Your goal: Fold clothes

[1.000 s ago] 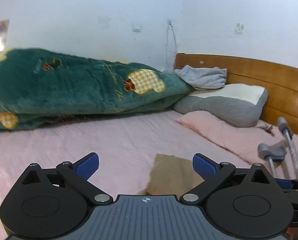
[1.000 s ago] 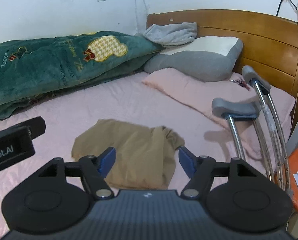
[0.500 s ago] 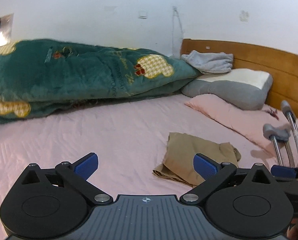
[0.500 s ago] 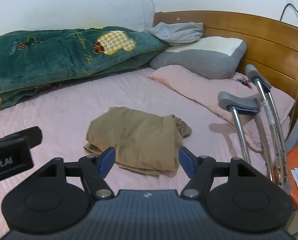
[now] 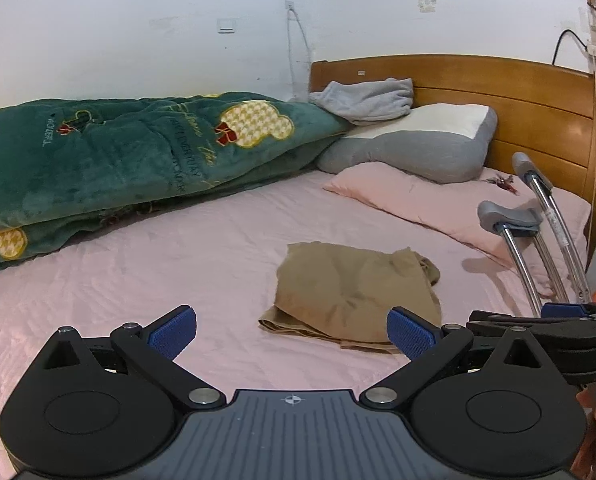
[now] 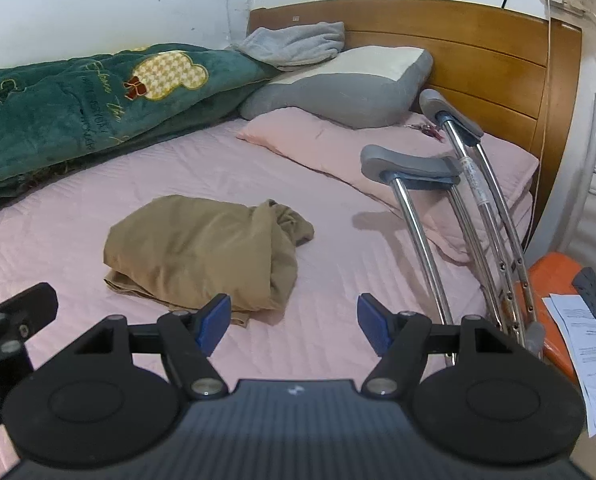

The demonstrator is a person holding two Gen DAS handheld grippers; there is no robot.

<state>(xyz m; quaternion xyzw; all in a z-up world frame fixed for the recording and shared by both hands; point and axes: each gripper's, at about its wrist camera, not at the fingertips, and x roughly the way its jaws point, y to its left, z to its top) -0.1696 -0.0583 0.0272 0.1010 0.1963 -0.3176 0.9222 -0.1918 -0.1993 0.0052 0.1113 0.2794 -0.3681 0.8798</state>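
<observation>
A tan garment (image 5: pixel 350 292) lies folded in a rough bundle on the pink bed sheet (image 5: pixel 177 264). It also shows in the right wrist view (image 6: pixel 205 252), with a bunched end toward the pillows. My left gripper (image 5: pixel 291 330) is open and empty, held back from the garment's near edge. My right gripper (image 6: pixel 293 322) is open and empty, just to the right of the garment's near corner and apart from it.
A green blanket (image 5: pixel 117 160) is heaped along the far side. Grey (image 5: pixel 418 144) and pink (image 5: pixel 438 200) pillows lie by the wooden headboard (image 5: pixel 498 92). Two crutches (image 6: pixel 458 208) lean on the bed's right edge. An orange stool (image 6: pixel 558 280) holds papers.
Both grippers have pulled back from the garment, which now lies farther ahead and in fuller view. Both stay open. The garment lies still.
</observation>
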